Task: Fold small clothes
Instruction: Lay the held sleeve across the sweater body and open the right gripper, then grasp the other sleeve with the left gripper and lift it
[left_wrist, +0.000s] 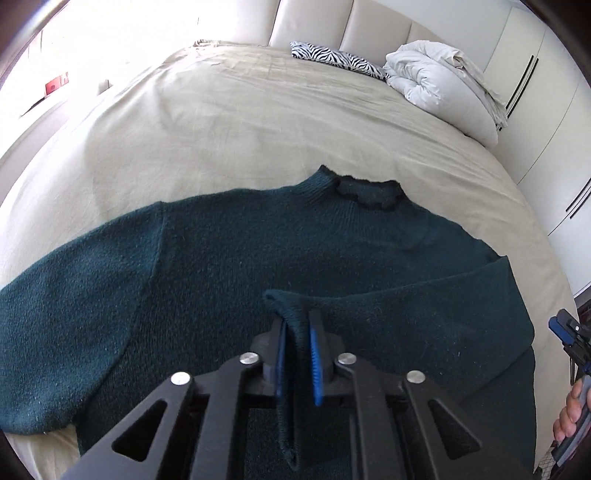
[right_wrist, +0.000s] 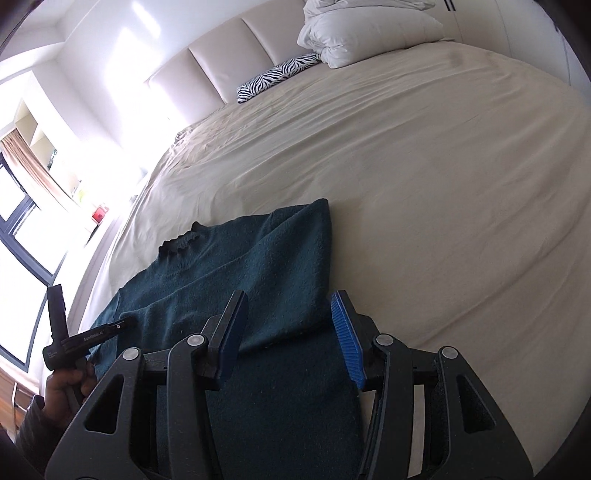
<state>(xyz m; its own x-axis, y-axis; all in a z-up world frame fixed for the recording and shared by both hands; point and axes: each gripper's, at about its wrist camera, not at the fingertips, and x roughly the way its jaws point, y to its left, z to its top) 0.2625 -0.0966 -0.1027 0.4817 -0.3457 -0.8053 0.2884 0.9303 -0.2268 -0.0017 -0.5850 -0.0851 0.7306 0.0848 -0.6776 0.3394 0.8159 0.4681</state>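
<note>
A dark teal knit sweater (left_wrist: 258, 240) lies flat on the beige bed sheet (left_wrist: 240, 122), collar (left_wrist: 369, 188) toward the headboard. Its right sleeve (left_wrist: 424, 299) is folded across the body. My left gripper (left_wrist: 297, 328) is shut on the cuff of that sleeve (left_wrist: 291, 306) over the middle of the sweater. My right gripper (right_wrist: 291, 317) is open and empty, above the sweater's right edge (right_wrist: 295, 258); it also shows at the right edge of the left wrist view (left_wrist: 570, 332). The left gripper shows in the right wrist view (right_wrist: 88, 332).
A zebra-print pillow (left_wrist: 332, 59) and a bundled white duvet (left_wrist: 436, 77) lie by the padded headboard (left_wrist: 351, 26). White cabinets (left_wrist: 546, 122) stand to the right of the bed. A window (right_wrist: 26, 240) is on the left side.
</note>
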